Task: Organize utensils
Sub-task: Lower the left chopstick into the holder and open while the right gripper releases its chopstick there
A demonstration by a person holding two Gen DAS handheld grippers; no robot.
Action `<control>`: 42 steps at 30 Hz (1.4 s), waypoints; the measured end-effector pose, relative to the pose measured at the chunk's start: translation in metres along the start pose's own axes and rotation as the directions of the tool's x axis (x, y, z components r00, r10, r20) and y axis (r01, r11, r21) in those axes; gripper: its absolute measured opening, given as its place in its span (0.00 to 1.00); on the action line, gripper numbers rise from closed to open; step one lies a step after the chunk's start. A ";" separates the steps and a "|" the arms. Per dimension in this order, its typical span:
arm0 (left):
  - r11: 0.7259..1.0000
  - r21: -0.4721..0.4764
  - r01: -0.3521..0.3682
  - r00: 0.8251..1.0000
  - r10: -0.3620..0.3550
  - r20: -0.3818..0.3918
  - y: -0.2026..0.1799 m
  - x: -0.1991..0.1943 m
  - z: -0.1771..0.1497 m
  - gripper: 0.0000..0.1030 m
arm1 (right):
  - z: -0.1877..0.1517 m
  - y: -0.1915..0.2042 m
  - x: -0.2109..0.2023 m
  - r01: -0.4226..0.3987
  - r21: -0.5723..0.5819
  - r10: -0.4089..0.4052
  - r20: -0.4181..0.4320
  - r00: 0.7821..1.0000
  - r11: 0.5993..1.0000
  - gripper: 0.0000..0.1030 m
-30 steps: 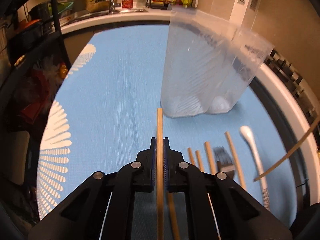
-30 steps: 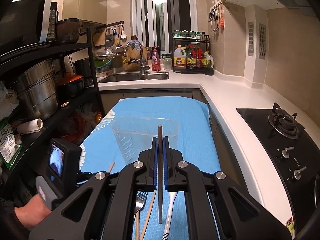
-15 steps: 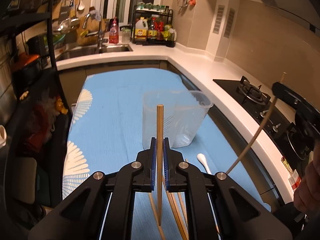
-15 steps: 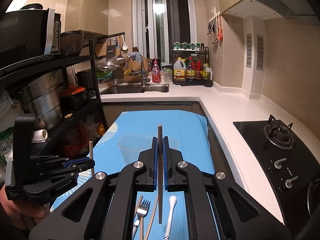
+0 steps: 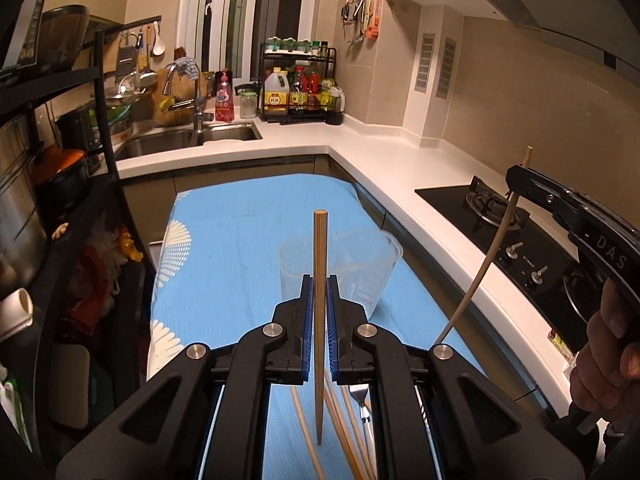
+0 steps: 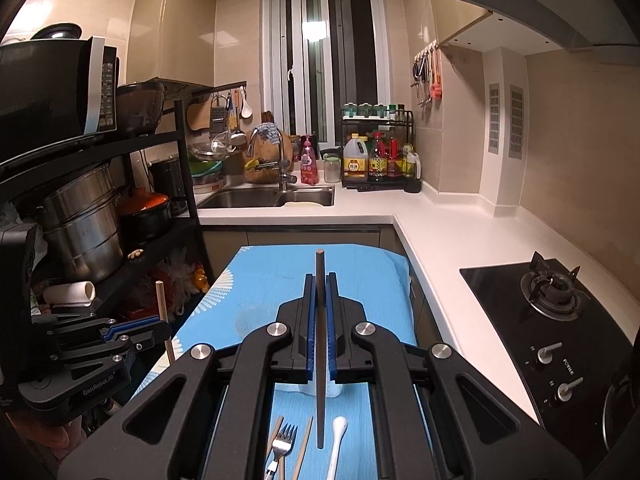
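Both claws are clamped on chopsticks: left claw (image 5: 319, 312) pinches a light chopstick (image 5: 319, 264) upright, right claw (image 6: 319, 312) a darker chopstick (image 6: 320, 320), above the clear container (image 5: 352, 264) mid-worktop. Risk: a thin stick may pivot between pads, strike the rim and tip the light container.

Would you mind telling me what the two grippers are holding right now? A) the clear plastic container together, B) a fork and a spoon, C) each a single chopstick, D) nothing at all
C: the left gripper is shut on a light chopstick, and the right gripper is shut on a darker chopstick.
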State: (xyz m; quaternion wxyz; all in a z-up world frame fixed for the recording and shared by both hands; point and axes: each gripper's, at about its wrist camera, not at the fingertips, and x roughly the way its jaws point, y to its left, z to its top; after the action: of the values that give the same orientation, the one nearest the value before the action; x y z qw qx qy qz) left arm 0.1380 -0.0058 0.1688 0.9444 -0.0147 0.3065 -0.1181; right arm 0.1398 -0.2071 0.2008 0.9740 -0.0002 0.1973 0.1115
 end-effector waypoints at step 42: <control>1.000 0.008 -0.024 0.995 0.023 0.095 0.014 0.140 0.059 0.06 | 0.018 -0.003 0.160 0.001 -0.004 -0.001 -0.097 0.995 1.000 0.05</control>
State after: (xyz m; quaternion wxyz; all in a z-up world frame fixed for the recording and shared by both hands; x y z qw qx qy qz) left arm 0.2846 -0.0273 0.1347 0.9593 -0.0122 0.2609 -0.1074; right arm 0.2912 -0.1747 0.1557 0.9633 -0.0079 0.2443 0.1111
